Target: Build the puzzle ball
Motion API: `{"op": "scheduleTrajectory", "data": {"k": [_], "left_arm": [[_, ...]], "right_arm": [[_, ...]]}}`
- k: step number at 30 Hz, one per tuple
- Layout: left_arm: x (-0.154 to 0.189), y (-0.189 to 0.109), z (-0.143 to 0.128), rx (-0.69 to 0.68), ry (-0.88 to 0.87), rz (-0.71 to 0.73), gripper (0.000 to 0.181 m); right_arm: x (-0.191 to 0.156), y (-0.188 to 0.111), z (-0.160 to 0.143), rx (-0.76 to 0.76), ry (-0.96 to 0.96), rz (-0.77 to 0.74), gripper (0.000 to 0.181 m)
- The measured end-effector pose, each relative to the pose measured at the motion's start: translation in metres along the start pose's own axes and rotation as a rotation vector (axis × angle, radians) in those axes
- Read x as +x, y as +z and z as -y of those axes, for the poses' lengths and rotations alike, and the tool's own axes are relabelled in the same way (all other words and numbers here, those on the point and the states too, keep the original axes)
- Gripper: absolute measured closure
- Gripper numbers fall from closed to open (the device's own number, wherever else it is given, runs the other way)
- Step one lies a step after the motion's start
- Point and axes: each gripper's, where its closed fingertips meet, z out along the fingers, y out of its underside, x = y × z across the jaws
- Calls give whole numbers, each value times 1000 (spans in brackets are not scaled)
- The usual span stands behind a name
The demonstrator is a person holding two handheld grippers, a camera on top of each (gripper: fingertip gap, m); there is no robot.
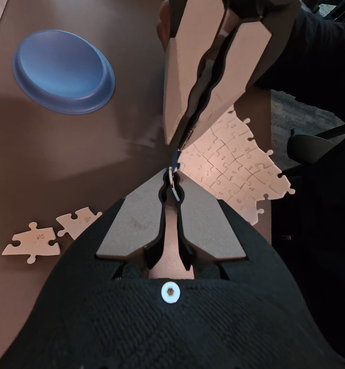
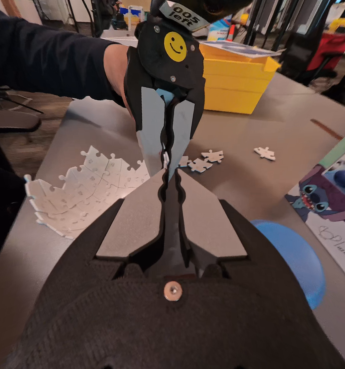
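**Two claws tip to tip above the table's corner**

The left claw [image 1: 172,175] pinches a puzzle piece [image 1: 174,184] edge-on — the right claw [image 2: 170,172], pressed together at its tips, meets it there. Just beside them the curved puzzle shell [image 2: 83,191] sits near the table [image 1: 67,159] edge. Loose pieces [image 1: 33,243] and a blue dome stand [image 1: 63,71] lie well apart, bare surface between.

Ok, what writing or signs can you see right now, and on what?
I'm not quoting any text, only saying where it stands.
Grey tag on the left hand-held gripper: printed label.
Yellow sticker: smiley, no words.
Loose puzzle pieces: small marks.
Picture box: blurred writing.
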Motion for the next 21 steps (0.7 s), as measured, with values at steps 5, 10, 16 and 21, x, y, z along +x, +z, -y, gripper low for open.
{"op": "scheduleTrajectory", "data": {"k": [5, 10, 16, 21], "left_arm": [[2, 1, -1, -26, 0, 5, 180], [3, 2, -3, -42, -9, -1, 180], [2, 2, -5, -49, 2, 14, 180], [0, 2, -5, -32, -4, 11, 179]], "right_arm": [[-8, 1, -6, -42, 98, 95, 175], [-10, 3, -7, -67, 72, 112, 174], [-11, 14, -9, -97, 83, 144, 181], [-9, 15, -10, -92, 90, 132, 181]]}}
